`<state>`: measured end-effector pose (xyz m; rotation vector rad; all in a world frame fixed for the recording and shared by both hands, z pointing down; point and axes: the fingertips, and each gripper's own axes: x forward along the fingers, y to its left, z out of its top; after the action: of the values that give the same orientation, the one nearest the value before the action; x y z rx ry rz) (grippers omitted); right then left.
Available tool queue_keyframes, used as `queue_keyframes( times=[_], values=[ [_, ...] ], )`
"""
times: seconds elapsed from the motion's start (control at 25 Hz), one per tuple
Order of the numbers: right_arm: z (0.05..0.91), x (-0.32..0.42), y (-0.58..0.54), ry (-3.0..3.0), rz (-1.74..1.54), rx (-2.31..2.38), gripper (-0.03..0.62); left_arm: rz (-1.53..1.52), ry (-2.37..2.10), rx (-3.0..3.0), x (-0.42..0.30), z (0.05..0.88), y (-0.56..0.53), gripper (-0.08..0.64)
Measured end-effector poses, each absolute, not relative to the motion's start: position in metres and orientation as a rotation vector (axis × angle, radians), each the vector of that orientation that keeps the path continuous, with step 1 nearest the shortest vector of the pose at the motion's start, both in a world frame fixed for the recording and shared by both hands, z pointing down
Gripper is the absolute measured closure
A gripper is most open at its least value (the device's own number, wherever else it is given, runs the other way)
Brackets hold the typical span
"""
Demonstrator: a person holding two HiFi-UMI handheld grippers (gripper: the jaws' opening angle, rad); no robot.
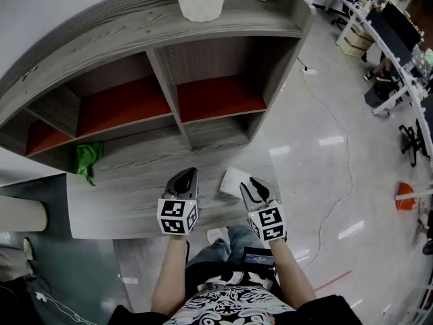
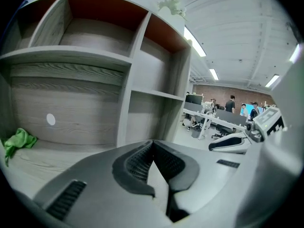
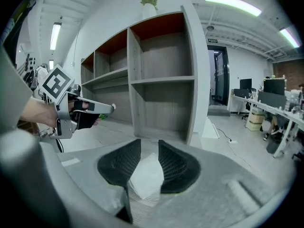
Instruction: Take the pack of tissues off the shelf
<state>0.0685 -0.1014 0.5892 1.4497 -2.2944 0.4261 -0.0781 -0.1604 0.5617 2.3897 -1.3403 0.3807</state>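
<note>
right tool [image 1: 251, 183] touches the white tissue pack [image 1: 233, 179] on the shelf [image 1: 128, 181].

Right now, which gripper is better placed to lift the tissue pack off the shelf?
Right. The pack of tissues already sits between the right gripper's pads, which appear to press on it. The left gripper is shut on nothing, off to the side.

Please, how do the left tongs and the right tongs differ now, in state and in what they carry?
The left tongs are shut, tips together; the right tongs stand apart around a thing. The left tongs are empty; the right tongs grip the white soft pack of tissues. Both have black ribbed pads and face the grey wooden shelf unit.
</note>
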Motion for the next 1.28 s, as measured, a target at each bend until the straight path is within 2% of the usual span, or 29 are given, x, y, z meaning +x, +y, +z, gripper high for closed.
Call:
queue_keyframes(
  times=[0.36,0.44,0.8,1.28],
  values=[
    [0.542,0.080,-0.117,-2.301,0.349,1.623,0.550,0.316,-1.324,2.470,-0.071,0.520,-0.165,0.552],
    [0.532,0.081,-0.121,-2.312,0.350,1.644,0.586,0.306,-1.320,2.489,-0.069,0.512,-0.168,0.553],
    [0.483,0.077,-0.138,-2.377,0.313,1.729,0.586,0.226,-1.322,2.525,-0.079,0.479,-0.179,0.553],
    [0.475,0.072,-0.144,-2.377,0.291,1.729,0.586,0.168,-1.323,2.541,-0.079,0.464,-0.188,0.554]
  ],
)
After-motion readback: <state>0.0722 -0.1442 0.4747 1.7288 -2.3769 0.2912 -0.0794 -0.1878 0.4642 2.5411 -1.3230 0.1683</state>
